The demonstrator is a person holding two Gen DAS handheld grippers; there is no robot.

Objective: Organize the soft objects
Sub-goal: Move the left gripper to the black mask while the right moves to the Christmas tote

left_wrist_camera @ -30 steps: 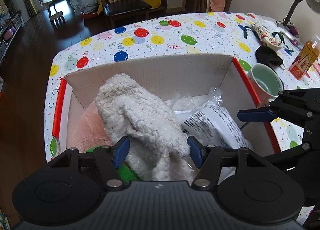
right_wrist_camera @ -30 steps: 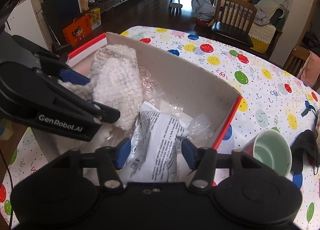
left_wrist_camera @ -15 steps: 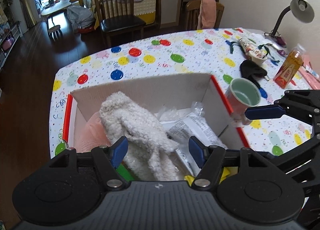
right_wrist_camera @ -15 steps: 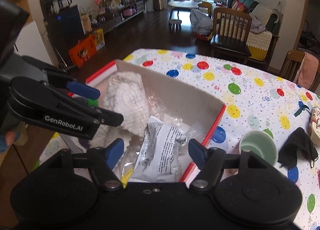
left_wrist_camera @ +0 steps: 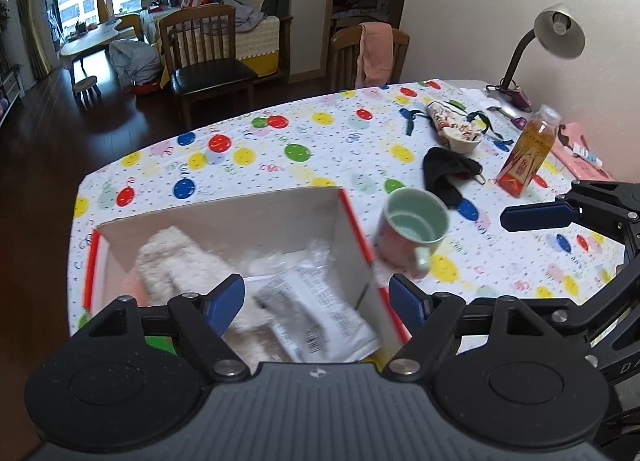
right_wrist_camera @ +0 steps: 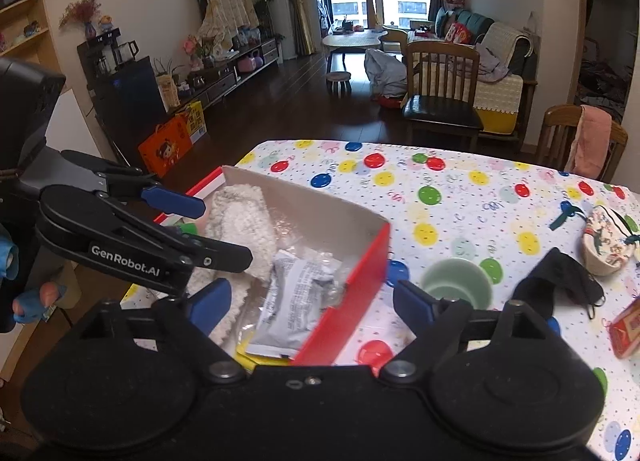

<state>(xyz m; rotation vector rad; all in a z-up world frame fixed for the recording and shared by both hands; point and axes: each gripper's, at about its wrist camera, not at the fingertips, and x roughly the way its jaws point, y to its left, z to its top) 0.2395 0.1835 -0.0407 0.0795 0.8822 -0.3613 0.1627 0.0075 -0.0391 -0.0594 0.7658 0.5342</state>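
Note:
A cardboard box with red flaps stands on the balloon-print table; it also shows in the right wrist view. Inside lie a fluffy white cloth and a white plastic packet. My left gripper is open and empty, raised above the box's near side. My right gripper is open and empty, above the box's right corner. A black cloth mask and a patterned pouch lie on the table to the right.
A green-lined mug stands just right of the box. An orange drink bottle and a desk lamp stand at the far right. Wooden chairs stand beyond the table's far edge.
Both grippers have lifted up and back from the box, leaving the white cloth and packet inside. Their jaws have opened wider. More of the table shows.

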